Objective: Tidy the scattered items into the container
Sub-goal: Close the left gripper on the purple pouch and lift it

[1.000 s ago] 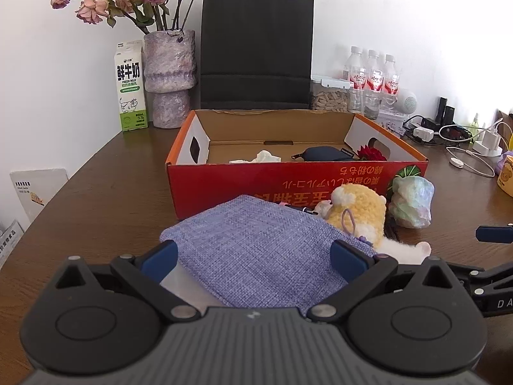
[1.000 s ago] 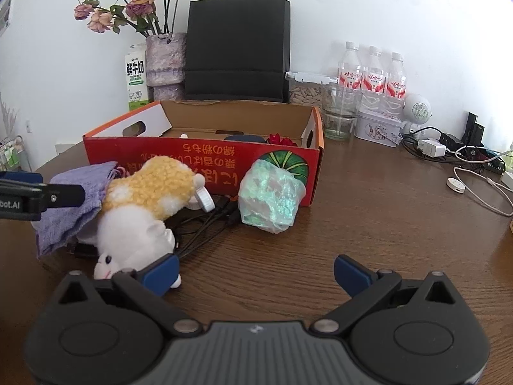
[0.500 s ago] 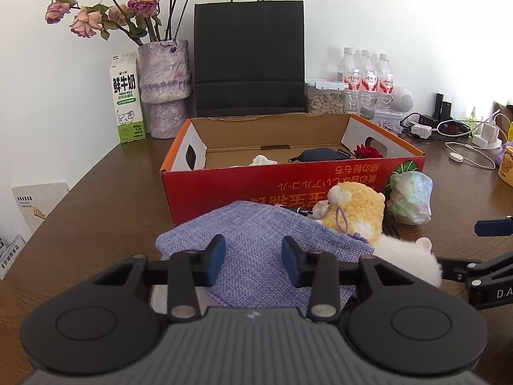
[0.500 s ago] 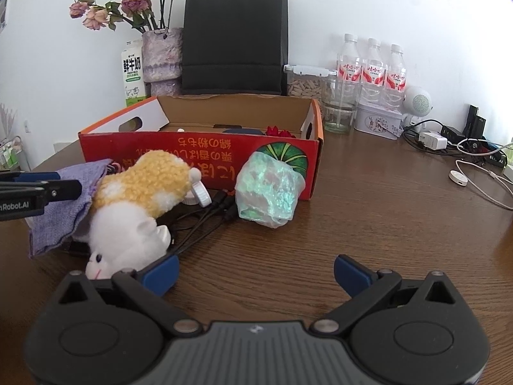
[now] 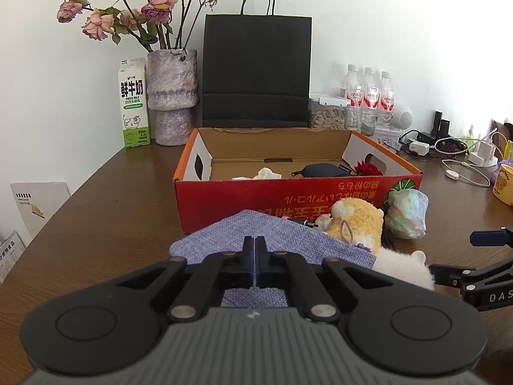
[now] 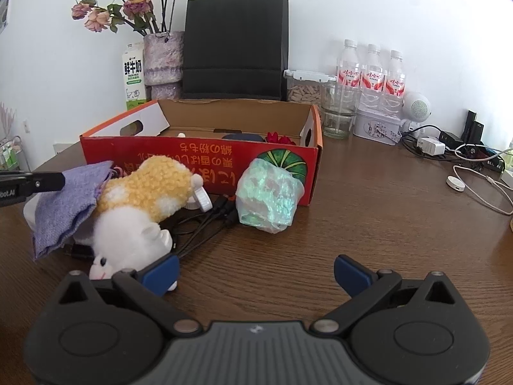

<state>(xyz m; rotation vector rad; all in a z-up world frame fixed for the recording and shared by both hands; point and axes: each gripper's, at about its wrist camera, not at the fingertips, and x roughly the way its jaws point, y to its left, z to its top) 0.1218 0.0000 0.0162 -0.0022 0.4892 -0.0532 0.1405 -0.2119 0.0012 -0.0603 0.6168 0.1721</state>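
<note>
Black jaws of the left gripper (image 5: 255,247) are pressed fully together, pinching the near part of a lavender woven fabric pouch (image 5: 272,240); in the right wrist view this same gripper (image 6: 62,179) reaches in from the left edge, its tip at the pouch's (image 6: 69,207) raised upper corner. The pouch lies on the brown wooden table (image 5: 105,224), just in front of the box. The right gripper (image 6: 256,272) hovers above bare tabletop with its 2 blue-padded fingers (image 6: 160,272) spread wide and nothing between them; its left pad sits just beside the head of a plush toy (image 6: 141,205), though contact cannot be told.

That yellow-and-white plush toy lies on its side, touching the pouch's right edge and resting over a bundle of black cables (image 6: 211,218). Beside it, leaning against the box front, is a crumpled iridescent green plastic bag (image 6: 267,199).

Behind these stands the container, an open red cardboard box (image 5: 288,199) with upside-down print. Inside it lie a white crumpled item (image 5: 266,173), a dark blue zip pouch (image 5: 323,170) and a red flower (image 5: 367,168).

Farther back, against the white wall, stand a milk carton (image 5: 134,102), a vase of dried roses (image 5: 171,96), a black paper bag (image 5: 256,70) and 3 water bottles (image 5: 368,93).
</note>
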